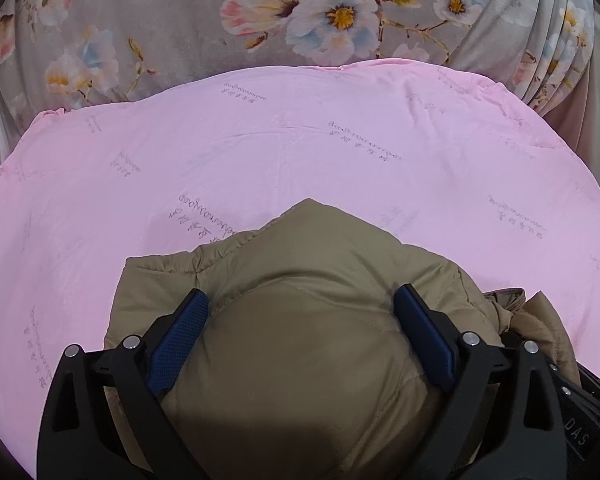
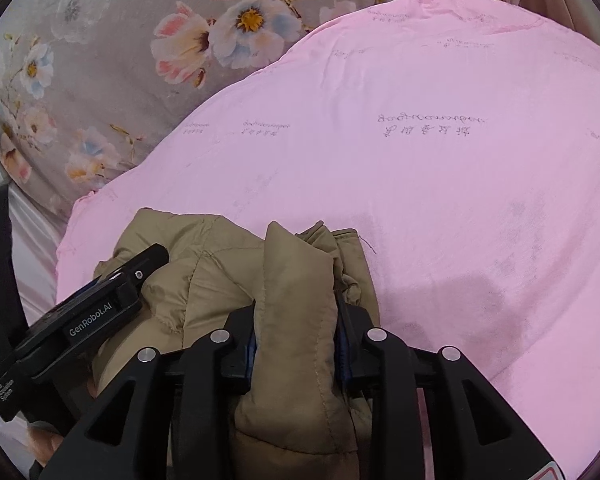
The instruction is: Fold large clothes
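Left wrist view: smooth pink sheet (image 1: pixel 300 152) with faint printed script over grey floral bedding (image 1: pixel 160 20), one puffy quilted tan jacket (image 1: pixel 308 248) bunched at its near edge, left gripper (image 1: pixel 300 320) spread wide, blue textured pads (image 1: pixel 180 340) flanking a padded bulge. Right wrist view: same single jacket (image 2: pixel 220 264) crumpled near the sheet (image 2: pixel 440 180) edge, right gripper (image 2: pixel 298 320) narrow around one upright stitched fold, pads mostly hidden so contact unclear, left gripper body (image 2: pixel 80 320) alongside.

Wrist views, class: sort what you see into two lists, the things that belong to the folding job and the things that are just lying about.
Belongs to the job:
- tan padded jacket
- left gripper, jaws wide around a bulge of the jacket
- right gripper, a fold of jacket between its pads

Just lying about:
- pink sheet, under the jacket
- floral cover, beyond the sheet
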The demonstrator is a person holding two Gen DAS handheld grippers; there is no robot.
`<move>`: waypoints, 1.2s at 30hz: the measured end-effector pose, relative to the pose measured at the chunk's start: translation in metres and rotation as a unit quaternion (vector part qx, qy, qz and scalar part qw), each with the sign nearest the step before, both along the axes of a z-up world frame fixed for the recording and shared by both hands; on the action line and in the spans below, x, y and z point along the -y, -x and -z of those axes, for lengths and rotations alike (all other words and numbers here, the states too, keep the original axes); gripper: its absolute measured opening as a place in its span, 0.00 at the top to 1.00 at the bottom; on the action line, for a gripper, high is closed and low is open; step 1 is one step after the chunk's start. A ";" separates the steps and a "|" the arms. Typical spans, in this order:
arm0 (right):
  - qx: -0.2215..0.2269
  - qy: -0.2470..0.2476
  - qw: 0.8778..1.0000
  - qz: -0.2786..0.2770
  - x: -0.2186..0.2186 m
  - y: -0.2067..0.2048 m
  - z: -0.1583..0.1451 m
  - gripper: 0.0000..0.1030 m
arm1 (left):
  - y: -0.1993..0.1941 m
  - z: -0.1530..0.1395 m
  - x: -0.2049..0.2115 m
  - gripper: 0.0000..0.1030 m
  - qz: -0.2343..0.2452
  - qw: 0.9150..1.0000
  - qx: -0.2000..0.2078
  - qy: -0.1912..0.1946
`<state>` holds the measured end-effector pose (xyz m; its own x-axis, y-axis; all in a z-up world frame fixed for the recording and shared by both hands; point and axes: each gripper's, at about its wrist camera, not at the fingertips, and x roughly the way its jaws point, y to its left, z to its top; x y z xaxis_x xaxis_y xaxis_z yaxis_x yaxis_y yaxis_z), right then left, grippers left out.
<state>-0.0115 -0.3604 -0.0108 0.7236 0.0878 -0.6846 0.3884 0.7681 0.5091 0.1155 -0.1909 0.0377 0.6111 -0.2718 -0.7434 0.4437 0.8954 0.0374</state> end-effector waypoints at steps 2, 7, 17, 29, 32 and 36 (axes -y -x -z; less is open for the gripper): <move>-0.017 -0.009 1.000 -0.002 0.003 0.007 -0.009 0.66 | 0.001 -0.003 -0.004 0.10 0.003 1.000 -0.008 0.002; -0.020 -0.030 0.999 -0.036 -0.004 0.069 -0.046 0.38 | 0.034 -0.035 -0.049 0.10 0.025 0.998 -0.044 0.037; -0.061 -0.115 0.987 -0.093 -0.043 0.150 -0.015 0.35 | 0.105 -0.037 -0.141 0.09 0.028 0.981 -0.166 0.101; -0.042 -0.037 0.994 -0.090 -0.080 0.172 -0.020 0.97 | 0.133 -0.002 -0.137 0.10 0.013 0.985 -0.163 0.060; -0.053 -0.026 0.995 -0.077 -0.079 0.169 -0.005 0.98 | 0.136 0.003 -0.136 0.10 0.012 0.987 -0.152 0.053; -0.052 -0.023 0.995 -0.078 -0.080 0.166 -0.001 0.98 | 0.137 0.007 -0.132 0.10 0.011 0.989 -0.142 0.046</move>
